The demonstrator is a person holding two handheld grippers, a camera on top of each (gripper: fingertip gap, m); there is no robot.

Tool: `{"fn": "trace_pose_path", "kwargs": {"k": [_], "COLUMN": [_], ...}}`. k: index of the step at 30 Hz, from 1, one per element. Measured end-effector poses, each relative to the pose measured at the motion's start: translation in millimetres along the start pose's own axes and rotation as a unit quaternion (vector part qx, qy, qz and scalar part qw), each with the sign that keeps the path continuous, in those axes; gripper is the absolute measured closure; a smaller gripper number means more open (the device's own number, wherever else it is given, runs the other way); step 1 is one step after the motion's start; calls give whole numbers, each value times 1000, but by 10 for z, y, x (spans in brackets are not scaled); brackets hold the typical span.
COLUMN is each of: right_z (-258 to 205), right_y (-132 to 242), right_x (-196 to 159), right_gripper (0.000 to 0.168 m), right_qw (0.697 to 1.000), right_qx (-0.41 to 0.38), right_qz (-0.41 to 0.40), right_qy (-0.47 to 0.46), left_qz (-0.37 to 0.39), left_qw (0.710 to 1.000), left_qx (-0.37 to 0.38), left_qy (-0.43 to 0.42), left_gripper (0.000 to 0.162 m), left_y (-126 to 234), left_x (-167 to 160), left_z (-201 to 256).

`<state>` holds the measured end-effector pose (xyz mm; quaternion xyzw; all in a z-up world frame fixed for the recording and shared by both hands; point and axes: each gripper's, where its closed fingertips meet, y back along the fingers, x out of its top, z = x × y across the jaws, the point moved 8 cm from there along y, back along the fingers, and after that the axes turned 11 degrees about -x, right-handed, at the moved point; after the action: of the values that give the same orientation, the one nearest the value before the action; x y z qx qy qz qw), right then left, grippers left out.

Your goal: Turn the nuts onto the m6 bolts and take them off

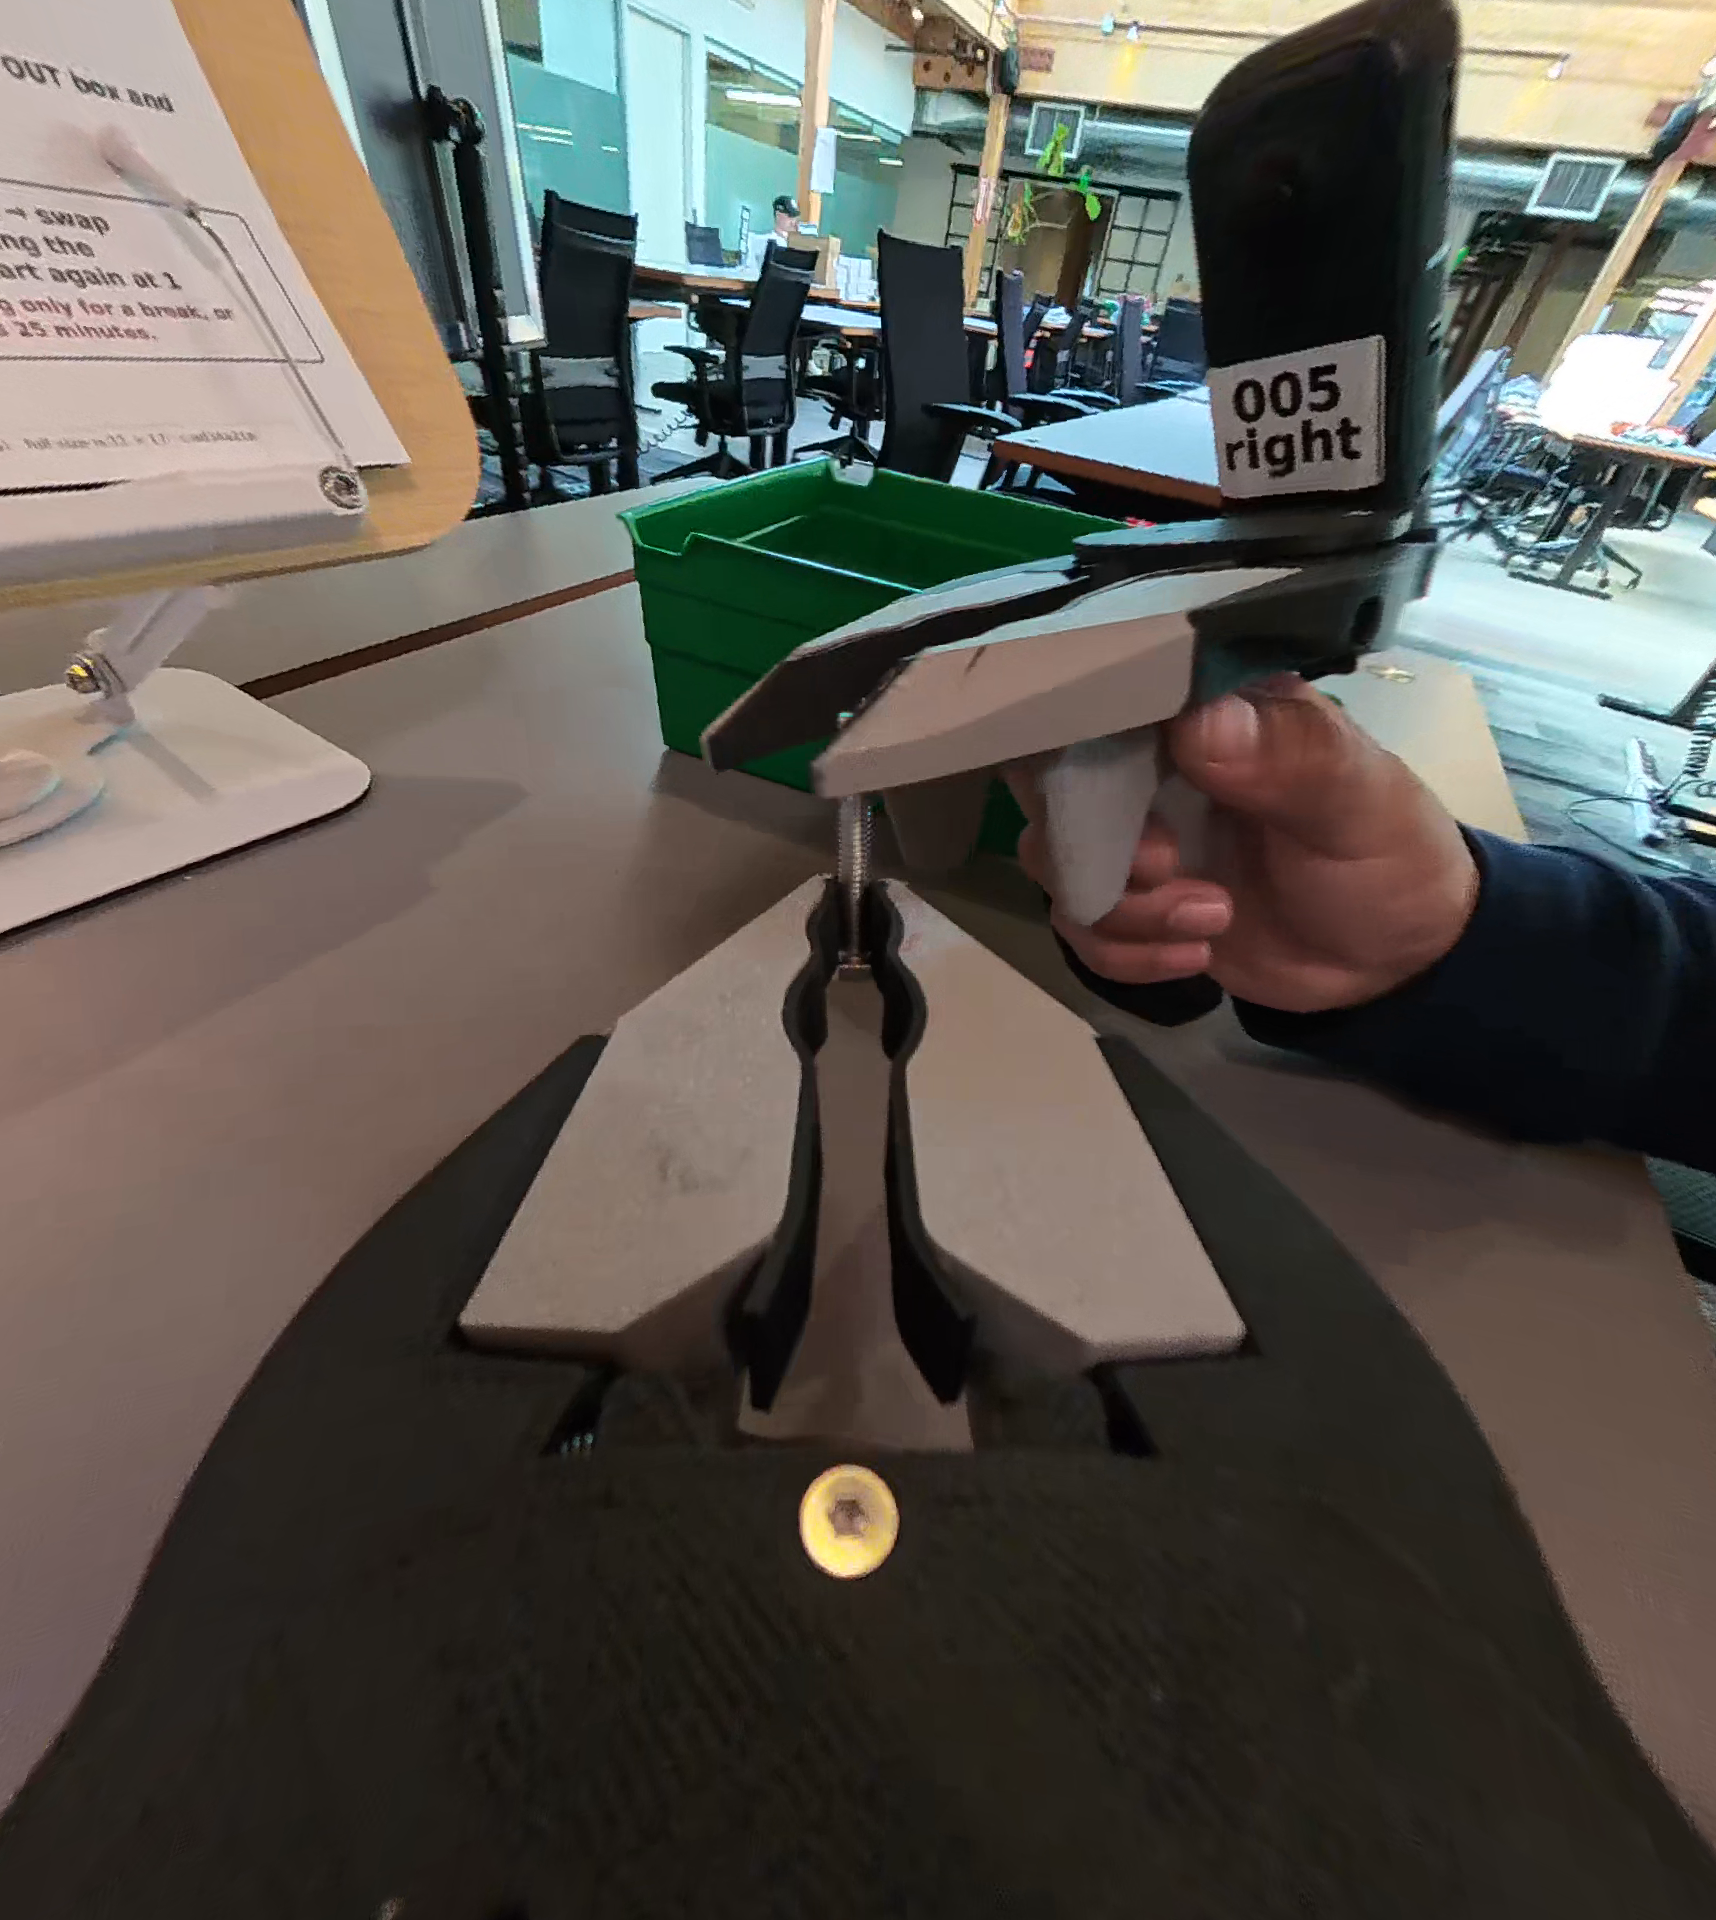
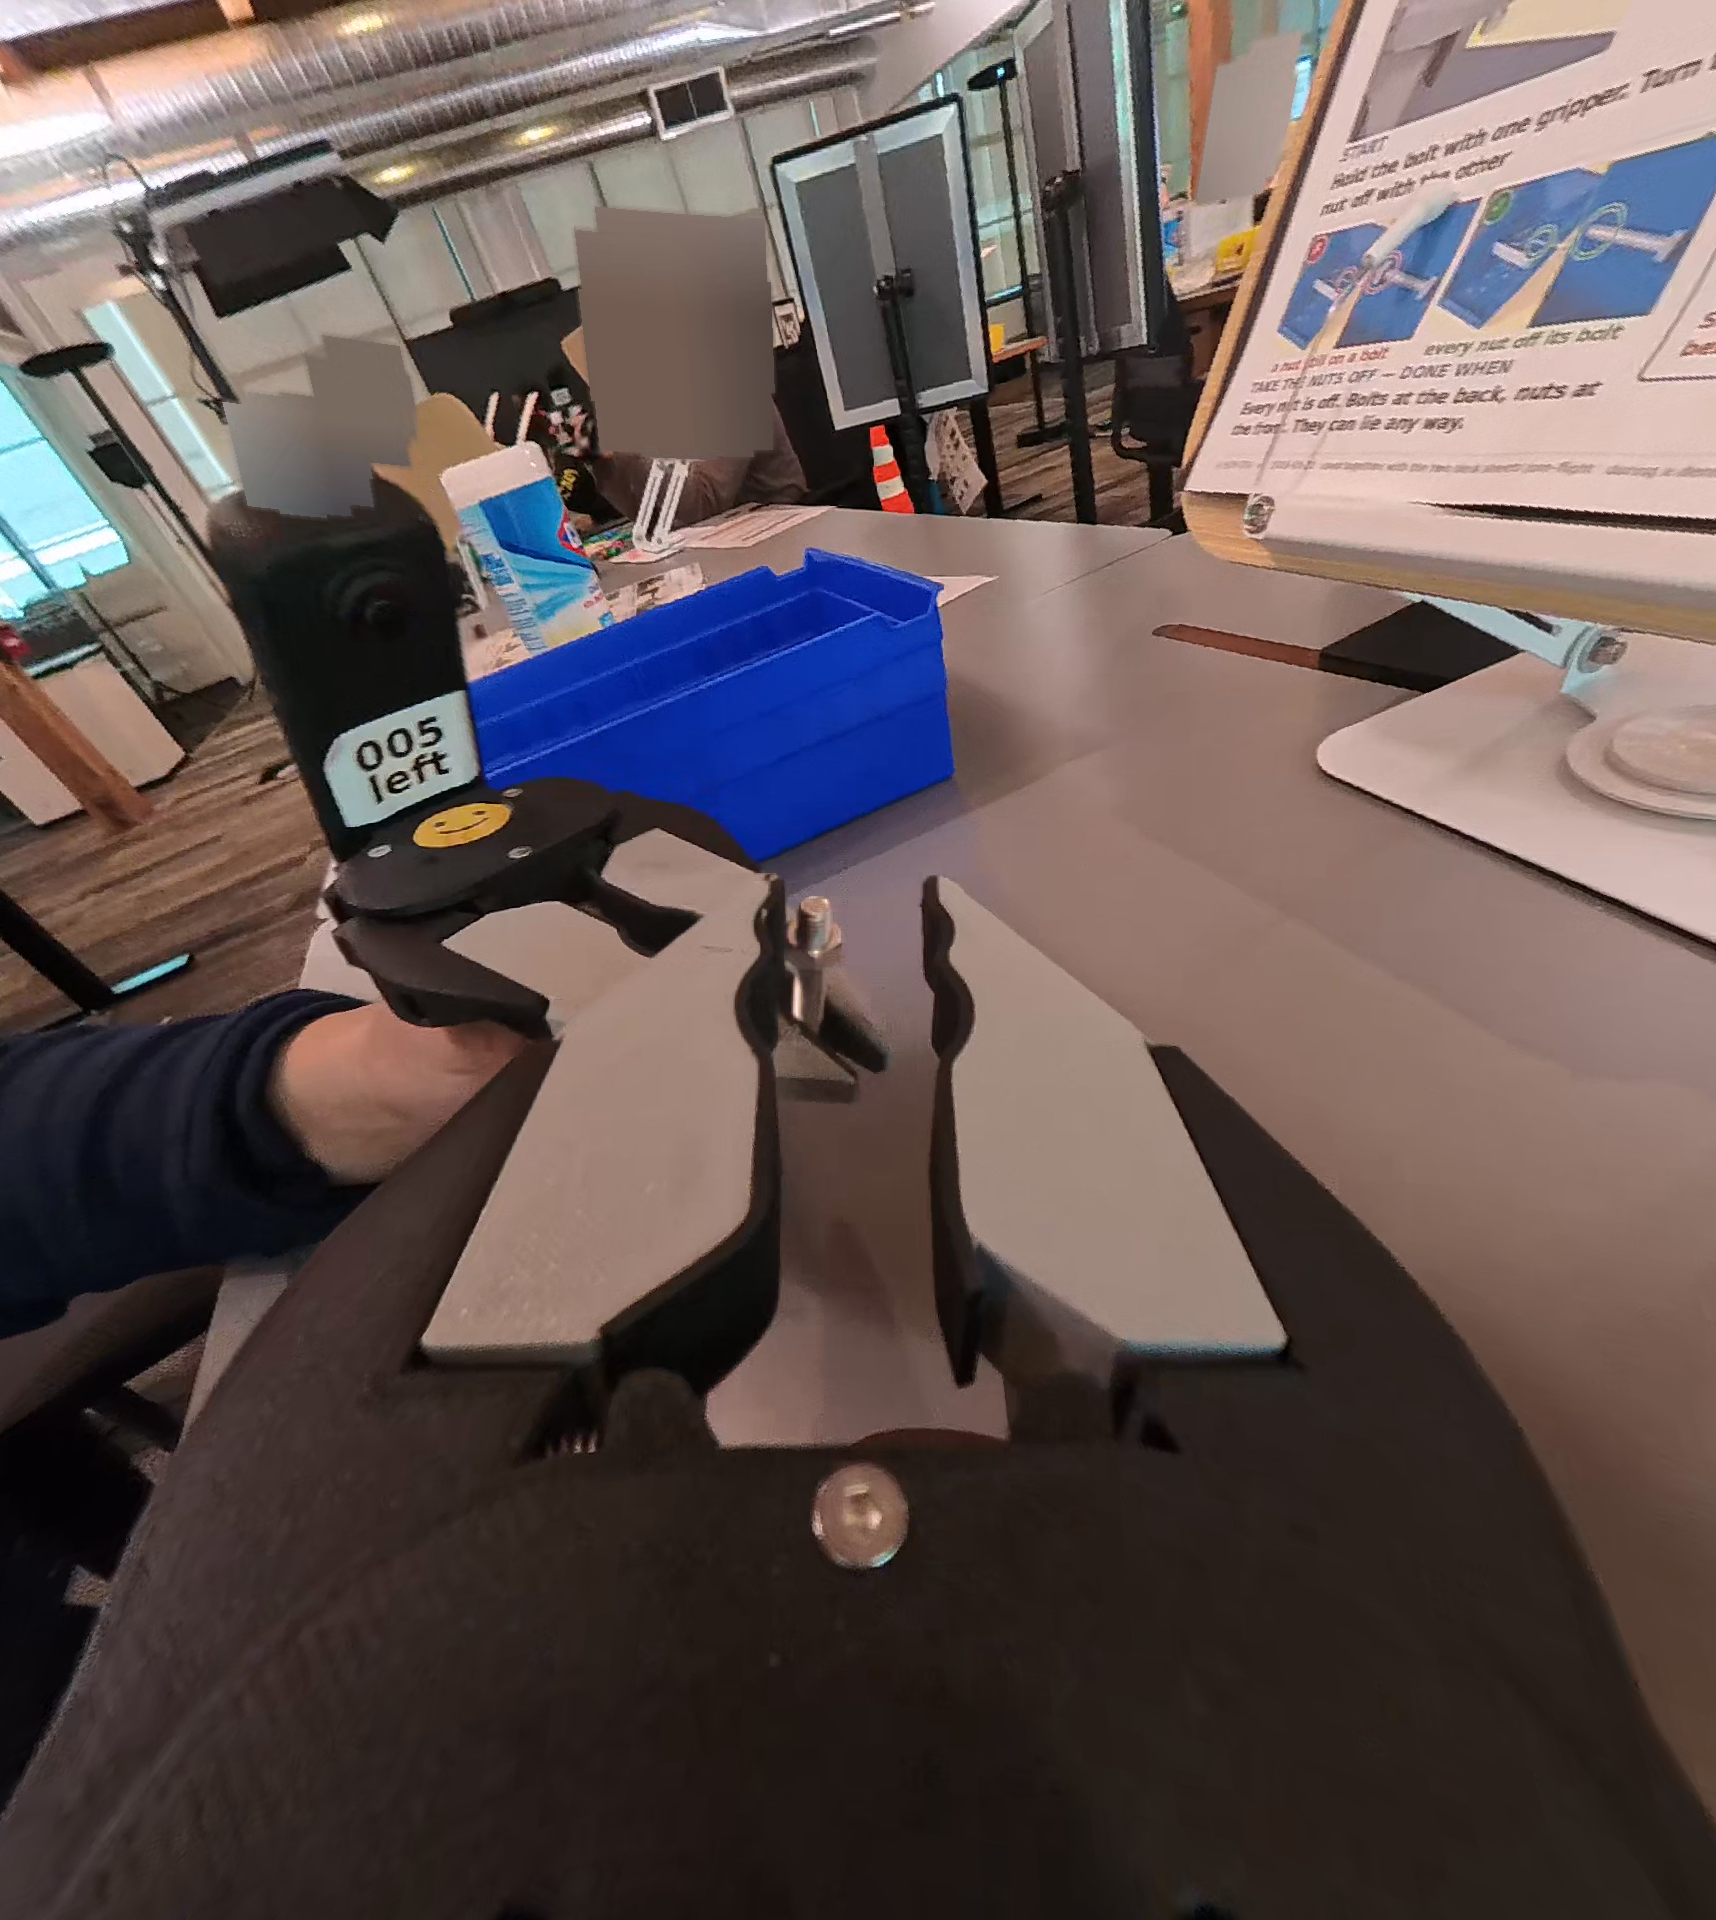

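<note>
Left claw [image 1: 849, 940]: clenched on the bolt [image 1: 851, 847]; the fingertips pinch its lower end near the head, and the bolt stands upright with its threaded shank pointing up.
Right claw [image 2: 849, 935]: released, fingers spread apart with the bolt's upper end between them; its left finger sits just beside the bolt, and I cannot tell whether they touch.
Bolt, right wrist view: silver shank [image 2: 812, 961] rising out of the left claw [image 2: 849, 1049], threaded tip uppermost.
Nut: I cannot tell whether one is on the shank; the thicker band near the top may be one, but it is too small to resolve.
Right claw, left wrist view: comes in from the right [image 1: 781, 748], tips directly above the top of the bolt, held by a hand [image 1: 1321, 862] in a dark sleeve.
Green bin [image 1: 729, 561]: on the table [image 1: 418, 935] behind the claws; the visible part of its interior shows no contents, the rest is hidden by the right claw.
Blue bin [image 2: 729, 707]: on the table at the left, behind the left claw; only the inner walls show, the floor is out of sight.
Instruction sheet on a stand [image 1: 106, 312]: at the back of the table, between the two bins.
</note>
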<state>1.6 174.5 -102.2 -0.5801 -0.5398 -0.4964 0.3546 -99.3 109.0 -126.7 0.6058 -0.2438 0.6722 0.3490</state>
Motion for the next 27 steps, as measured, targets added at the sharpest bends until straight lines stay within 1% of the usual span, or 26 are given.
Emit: {"fn": "trace_pose_path", "kwargs": {"k": [2, 3, 4, 6, 8, 10, 13, 14, 15, 16, 18, 20, 22, 24, 27], "right_z": [49, 87, 123, 120, 56, -13, -37, -17, 1, 21, 83, 89, 34, -23, -62], "right_y": [20, 34, 47, 67, 61, 33, -4, -3, 6, 16, 40, 63, 67, 46, 15], "right_x": [7, 12, 16, 38, 50, 37, -1, -3, 4, 11, 19, 43, 63, 53, 22], "right_gripper": [144, 145, 150, 148, 146, 144, 145, 140, 139, 139, 149, 148, 146, 143, 142], "right_qw": [1000, 999, 999, 999, 999, 999, 1000, 1000, 1000, 1000, 999, 999, 999, 999, 1000], "right_qx": [-3, -11, -22, -7, 16, 24, 10, 3, 5, 9, 0, 5, 19, 22, 22], "right_qz": [3, 5, 7, 14, 19, 13, -2, -2, 0, 2, 6, 15, 23, 19, 12], "right_qy": [-19, -30, -36, -39, -37, -21, -2, -6, -16, -29, -44, -42, -35, -19, -5], "left_qz": [13, 26, 40, 53, 39, 20, 7, 7, 11, 21, 51, 56, 45, 37, 16], "left_qw": [1000, 999, 999, 997, 998, 1000, 1000, 1000, 1000, 999, 998, 997, 997, 998, 1000], "left_qx": [22, 19, 12, 16, 25, 12, -1, 7, 16, 26, 30, 39, 52, 39, 0], "left_qy": [7, 19, 34, 50, 38, 13, -17, -22, -25, -20, 7, 36, 34, 24, 8], "left_gripper": [159, 159, 159, 159, 159, 159, 159, 159, 159, 159, 159, 159, 159, 159, 159], "left_y": [52, 89, 126, 179, 168, 98, 7, 7, 23, 58, 153, 223, 233, 177, 39], "left_x": [25, 40, 55, 68, 55, 36, 34, 46, 60, 78, 110, 102, 78, 64, 32], "left_z": [-59, -89, -114, -166, -169, -88, 43, 46, 30, -7, -90, -183, -222, -166, -6]}}
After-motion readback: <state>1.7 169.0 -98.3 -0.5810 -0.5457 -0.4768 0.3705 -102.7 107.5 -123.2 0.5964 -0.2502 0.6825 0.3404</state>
